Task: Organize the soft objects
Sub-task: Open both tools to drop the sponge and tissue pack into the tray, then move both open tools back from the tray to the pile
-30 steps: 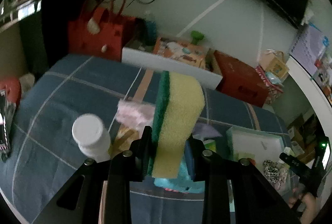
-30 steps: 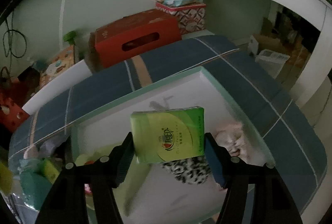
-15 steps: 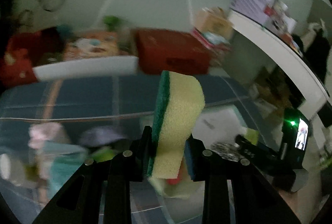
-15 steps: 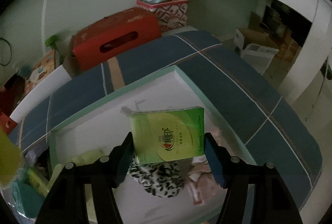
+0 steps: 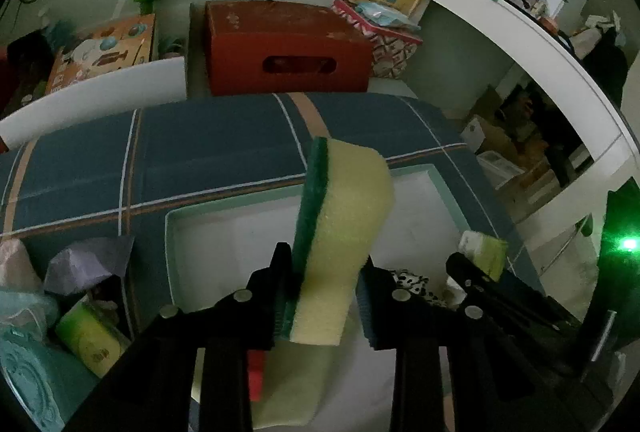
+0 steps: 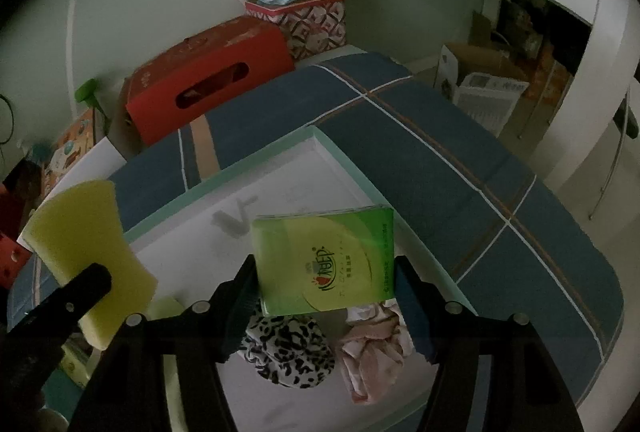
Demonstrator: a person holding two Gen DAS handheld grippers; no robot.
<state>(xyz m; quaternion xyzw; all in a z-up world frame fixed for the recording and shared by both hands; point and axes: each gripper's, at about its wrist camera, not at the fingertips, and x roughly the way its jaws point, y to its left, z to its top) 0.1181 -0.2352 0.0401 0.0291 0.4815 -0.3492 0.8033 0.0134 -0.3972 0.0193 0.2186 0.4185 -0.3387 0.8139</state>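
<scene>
A yellow sponge with a green scouring side (image 5: 344, 232) stands upright between the pads of my left gripper (image 5: 324, 280). The jaws are opening, and the pads still touch the sponge. It hangs over a white tray with a mint rim (image 5: 240, 195) on the bed. My right gripper (image 6: 324, 292) is shut on a green tissue pack (image 6: 324, 260) above the same tray (image 6: 256, 167). In the tray, below the pack, lie a leopard-print cloth (image 6: 288, 348) and a pink cloth (image 6: 372, 344). The sponge (image 6: 84, 232) shows at the left of the right wrist view.
The tray rests on a blue checked bedspread (image 5: 200, 151). Left of it lie a purple cloth (image 5: 88, 264), a green pack (image 5: 88, 336) and a teal item (image 5: 24, 372). A red box (image 5: 280, 47) and other boxes stand along the wall. A white desk curves along the right.
My left gripper has swung right with the sponge, from over the pile and a white bottle to over the tray. The right gripper with the tissue pack has shifted only slightly over the tray.
</scene>
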